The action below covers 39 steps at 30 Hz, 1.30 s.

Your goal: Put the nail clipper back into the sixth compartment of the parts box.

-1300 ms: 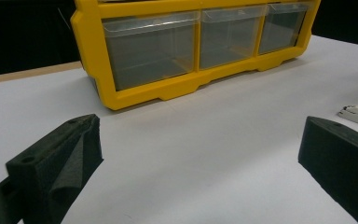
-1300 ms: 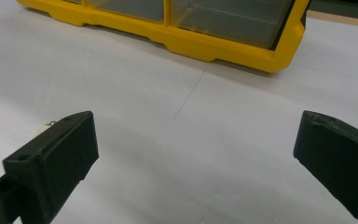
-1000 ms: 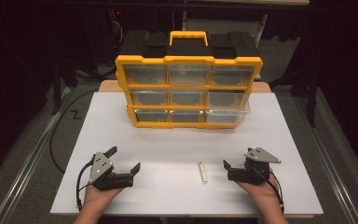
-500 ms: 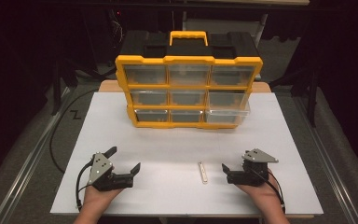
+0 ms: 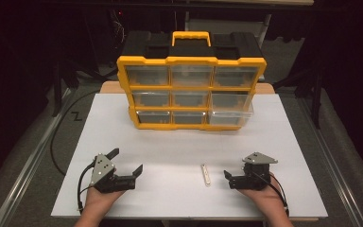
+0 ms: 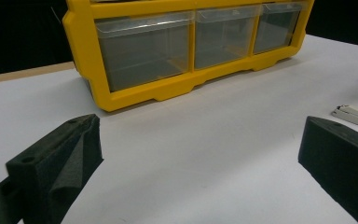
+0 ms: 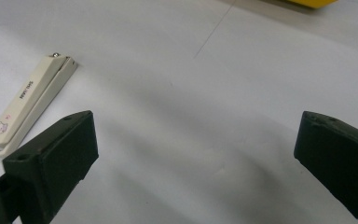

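Observation:
A small cream nail clipper [image 5: 206, 174] lies flat on the white table top [image 5: 179, 146], near the front, between my two grippers. My right gripper [image 5: 236, 169] rests just to its right, open and empty. In the right gripper view the nail clipper [image 7: 28, 105] lies just beyond the left jaw, outside the wide gap of the right gripper [image 7: 196, 128]. My left gripper [image 5: 126, 161] sits at the front left, open and holding nothing. From the left gripper [image 6: 200, 140], the clipper [image 6: 356, 114] shows above the right jaw.
A yellow organizer [image 5: 191, 92] with clear drawers and a black back stands upright at the table's far middle. Its bottom-right drawer [image 5: 230, 118] sticks out a little. Dark floor and stands surround the table. A black cable [image 5: 59, 137] runs off the left edge.
My right gripper has shifted slightly left, closer to the nail clipper. The left gripper and the clipper have stayed put.

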{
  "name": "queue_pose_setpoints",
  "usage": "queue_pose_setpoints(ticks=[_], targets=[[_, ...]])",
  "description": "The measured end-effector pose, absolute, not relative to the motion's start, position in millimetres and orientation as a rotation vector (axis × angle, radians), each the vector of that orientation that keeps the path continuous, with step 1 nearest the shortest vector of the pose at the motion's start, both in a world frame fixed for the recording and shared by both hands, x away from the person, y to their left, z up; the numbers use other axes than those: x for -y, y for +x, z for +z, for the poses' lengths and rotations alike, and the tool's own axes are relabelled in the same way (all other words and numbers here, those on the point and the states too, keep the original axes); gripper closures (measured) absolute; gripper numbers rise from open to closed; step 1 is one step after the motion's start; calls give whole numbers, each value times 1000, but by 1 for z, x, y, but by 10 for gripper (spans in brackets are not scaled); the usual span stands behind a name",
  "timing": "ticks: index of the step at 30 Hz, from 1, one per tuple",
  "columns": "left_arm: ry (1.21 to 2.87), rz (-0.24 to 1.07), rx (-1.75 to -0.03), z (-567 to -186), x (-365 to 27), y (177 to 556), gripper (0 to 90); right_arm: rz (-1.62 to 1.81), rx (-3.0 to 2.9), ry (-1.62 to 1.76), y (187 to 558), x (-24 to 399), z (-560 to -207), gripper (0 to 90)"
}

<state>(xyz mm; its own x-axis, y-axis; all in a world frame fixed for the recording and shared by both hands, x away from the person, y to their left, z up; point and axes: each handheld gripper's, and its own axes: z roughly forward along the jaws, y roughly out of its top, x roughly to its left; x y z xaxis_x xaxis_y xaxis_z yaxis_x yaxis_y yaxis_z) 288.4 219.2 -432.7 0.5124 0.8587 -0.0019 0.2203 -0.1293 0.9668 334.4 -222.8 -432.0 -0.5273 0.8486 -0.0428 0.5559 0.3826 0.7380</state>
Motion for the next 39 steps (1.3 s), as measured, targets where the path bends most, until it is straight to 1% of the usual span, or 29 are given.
queue_pose_setpoints(ticks=[11,22,34,39], targets=[[1637,717,-937,-432,-220,288,3,906,-2316,1204,333,217,-435,8],[1637,721,-933,-431,-220,288,3,951,-2374,1145,328,206,-433,17],[1639,726,-932,-432,-222,289,3,995,-2425,1085,324,184,-432,88],[1640,727,-928,-432,-222,289,3,1027,-2438,1071,323,178,-431,164]])
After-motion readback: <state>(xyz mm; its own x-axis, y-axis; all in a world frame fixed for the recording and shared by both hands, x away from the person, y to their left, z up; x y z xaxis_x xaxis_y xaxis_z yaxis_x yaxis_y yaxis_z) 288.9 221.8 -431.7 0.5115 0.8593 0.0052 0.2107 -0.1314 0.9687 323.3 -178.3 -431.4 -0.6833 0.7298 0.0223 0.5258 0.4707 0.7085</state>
